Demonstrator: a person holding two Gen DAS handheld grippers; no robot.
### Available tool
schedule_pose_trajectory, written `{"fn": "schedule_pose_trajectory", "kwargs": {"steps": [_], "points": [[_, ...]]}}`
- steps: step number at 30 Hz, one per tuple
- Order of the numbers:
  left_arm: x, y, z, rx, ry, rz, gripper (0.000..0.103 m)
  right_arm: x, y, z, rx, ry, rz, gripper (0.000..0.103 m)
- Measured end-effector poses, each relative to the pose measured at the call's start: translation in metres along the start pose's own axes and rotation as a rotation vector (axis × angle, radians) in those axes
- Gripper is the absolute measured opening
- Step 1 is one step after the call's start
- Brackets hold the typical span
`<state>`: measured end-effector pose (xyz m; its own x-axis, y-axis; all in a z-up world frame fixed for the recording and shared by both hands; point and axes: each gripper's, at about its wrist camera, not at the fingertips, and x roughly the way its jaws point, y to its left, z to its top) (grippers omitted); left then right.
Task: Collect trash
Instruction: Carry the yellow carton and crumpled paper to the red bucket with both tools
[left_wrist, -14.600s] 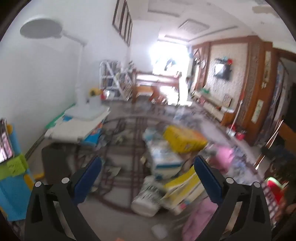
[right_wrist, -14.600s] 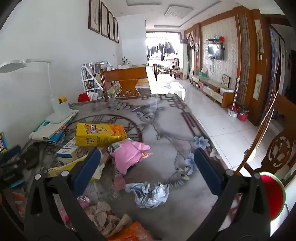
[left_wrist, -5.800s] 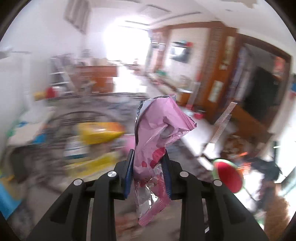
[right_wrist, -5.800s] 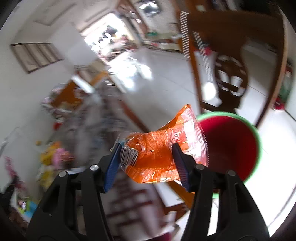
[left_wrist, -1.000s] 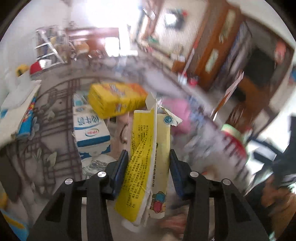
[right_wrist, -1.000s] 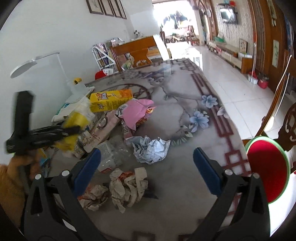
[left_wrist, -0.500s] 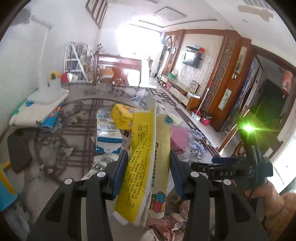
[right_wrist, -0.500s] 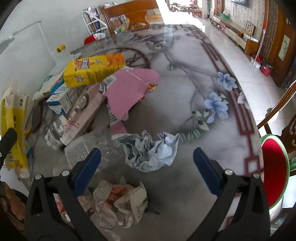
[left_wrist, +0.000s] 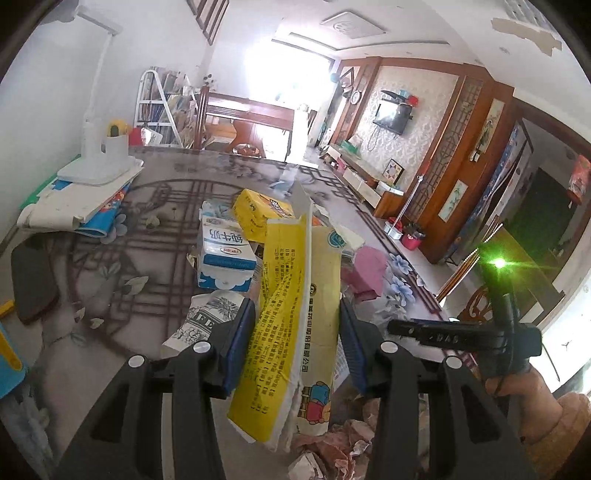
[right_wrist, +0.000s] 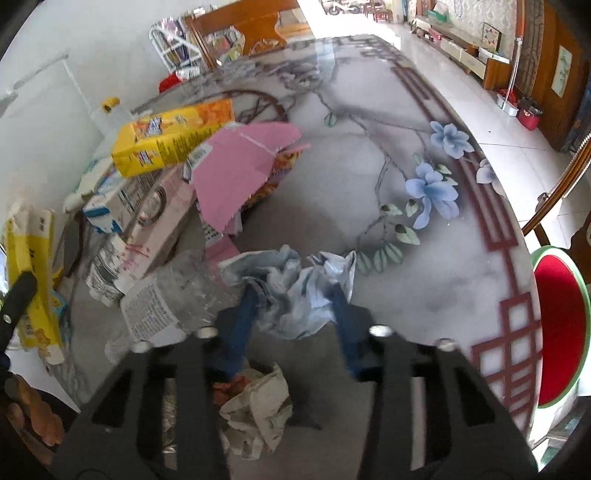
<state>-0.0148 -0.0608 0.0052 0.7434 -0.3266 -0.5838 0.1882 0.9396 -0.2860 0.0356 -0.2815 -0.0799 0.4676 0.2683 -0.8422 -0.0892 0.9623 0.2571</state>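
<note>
Two claws loaded, trash pile on the table.
Left claw (left_wrist: 297, 343) clamps a flattened yellow carton (left_wrist: 291, 314), stiff but light, held mid-body. Right claw (right_wrist: 293, 314) is closing on the crumpled blue-white paper (right_wrist: 295, 291) between its pads: soft, compressible, grab the bulk. Beyond: glossy floral table (right_wrist: 369, 122), likely slippery; red bin (right_wrist: 557, 328) right, past the edge.

My left gripper (left_wrist: 297, 343) points forward and somewhat downward, its blue pads pressed flat against both sides of the yellow wrapper (left_wrist: 291, 317) standing upright between them. My right gripper (right_wrist: 291, 317) tips steeply down, jaws closing, with the crumpled pale-blue paper (right_wrist: 295, 291) between the pads. Beyond the left gripper's right finger, my right hand (left_wrist: 517, 387) grips the other tool's handle.
</note>
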Motion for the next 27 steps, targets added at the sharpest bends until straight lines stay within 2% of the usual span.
{"fn": "schedule_pose_trajectory", "kwargs": {"steps": [1, 7, 10, 13, 16, 23, 27], "points": [[0.0, -0.001, 0.0, 0.006, -0.004, 0.003, 0.043, -0.003, -0.002, -0.001, 0.01, -0.011, 0.004, 0.03], [-0.007, -0.008, -0.004, 0.032, -0.014, 0.036, 0.043, -0.029, -0.018, -0.011, 0.1, -0.07, 0.082, 0.027], [-0.013, -0.015, -0.003, 0.026, -0.012, 0.015, 0.043, -0.054, -0.028, -0.016, 0.136, -0.131, 0.127, 0.027], [-0.021, -0.033, -0.005, 0.05, -0.023, -0.001, 0.043, -0.081, -0.038, -0.019, 0.153, -0.207, 0.127, 0.027], [-0.02, -0.054, -0.008, 0.058, -0.01, -0.048, 0.043, -0.105, -0.049, -0.027, 0.165, -0.265, 0.135, 0.027], [0.008, -0.124, -0.01, 0.117, 0.053, -0.16, 0.043, -0.152, -0.085, -0.052, 0.218, -0.354, 0.147, 0.027], [0.028, -0.174, -0.008, 0.175, 0.081, -0.243, 0.043, -0.184, -0.115, -0.062, 0.239, -0.422, 0.077, 0.027]]}}
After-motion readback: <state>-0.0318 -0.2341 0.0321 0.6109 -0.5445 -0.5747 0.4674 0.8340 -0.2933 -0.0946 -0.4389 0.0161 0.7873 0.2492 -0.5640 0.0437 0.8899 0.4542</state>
